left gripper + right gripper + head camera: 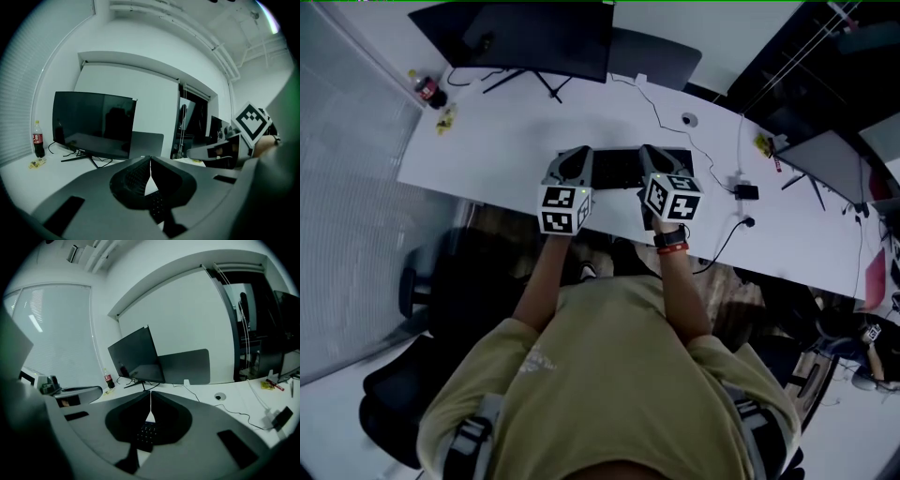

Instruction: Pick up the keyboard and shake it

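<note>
Now both tongs are held over the keyboard [619, 170].
Left tongs [150, 159] and right tongs [150, 393] are pressed together, empty; it is seen just beneath, on the bench [487, 150].

You have a dark monitor [525, 37] at the back of the white bench [487, 159], with a red-labelled bottle [427, 91] and yellow wrapper [445, 120] left of it and a round cable hole [689, 120] and small black device [746, 192] right of it.
</note>
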Tool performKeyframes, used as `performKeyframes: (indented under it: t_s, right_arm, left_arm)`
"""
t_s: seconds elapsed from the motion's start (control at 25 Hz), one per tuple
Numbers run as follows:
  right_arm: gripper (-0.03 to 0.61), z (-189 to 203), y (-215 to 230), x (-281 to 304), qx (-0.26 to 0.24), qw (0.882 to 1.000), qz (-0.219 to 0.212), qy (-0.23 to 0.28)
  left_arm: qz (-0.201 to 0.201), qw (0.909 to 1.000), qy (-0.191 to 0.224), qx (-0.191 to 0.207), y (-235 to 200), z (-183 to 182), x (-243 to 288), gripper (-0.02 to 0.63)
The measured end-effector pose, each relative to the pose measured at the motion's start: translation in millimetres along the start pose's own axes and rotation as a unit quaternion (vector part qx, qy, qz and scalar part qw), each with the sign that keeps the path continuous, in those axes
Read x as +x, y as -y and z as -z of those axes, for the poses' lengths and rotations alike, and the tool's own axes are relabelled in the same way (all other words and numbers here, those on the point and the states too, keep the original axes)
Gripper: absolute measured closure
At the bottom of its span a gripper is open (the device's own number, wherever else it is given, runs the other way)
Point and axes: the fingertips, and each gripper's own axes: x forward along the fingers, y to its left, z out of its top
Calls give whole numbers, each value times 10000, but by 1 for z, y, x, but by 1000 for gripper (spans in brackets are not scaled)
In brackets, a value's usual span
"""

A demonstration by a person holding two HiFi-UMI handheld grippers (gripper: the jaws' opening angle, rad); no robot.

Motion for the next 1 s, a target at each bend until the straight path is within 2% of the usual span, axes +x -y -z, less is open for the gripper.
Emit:
performKeyframes:
  t_s: [0.12, 0.2, 0.4, 0.56, 0.8, 1.0]
  right_arm:
    - [552, 2, 8, 17, 117, 9994, -184, -284]
    - [552, 3, 14, 26, 80, 9990, -249, -368]
    - [552, 10, 19, 49, -446, 9965, -503, -487]
    - [552, 25, 31, 64, -532, 9952, -492, -664]
    - [548, 42, 45, 77, -763, 9910, -661, -884]
    - [453, 56, 58, 89, -852, 9884, -672, -1059]
  left_arm:
    - [-86, 9995, -277, 105, -7, 6, 16, 592]
    - [-107, 9993, -371, 24, -12, 11, 24, 592]
    - [-82, 9983, -550, -198, -24, 26, 43, 592]
    - [-156, 9969, -703, -315, -36, 39, 54, 586]
    - [-231, 9944, -914, -475, -56, 55, 65, 497]
    - [-308, 9914, -1169, -506, -75, 69, 71, 443]
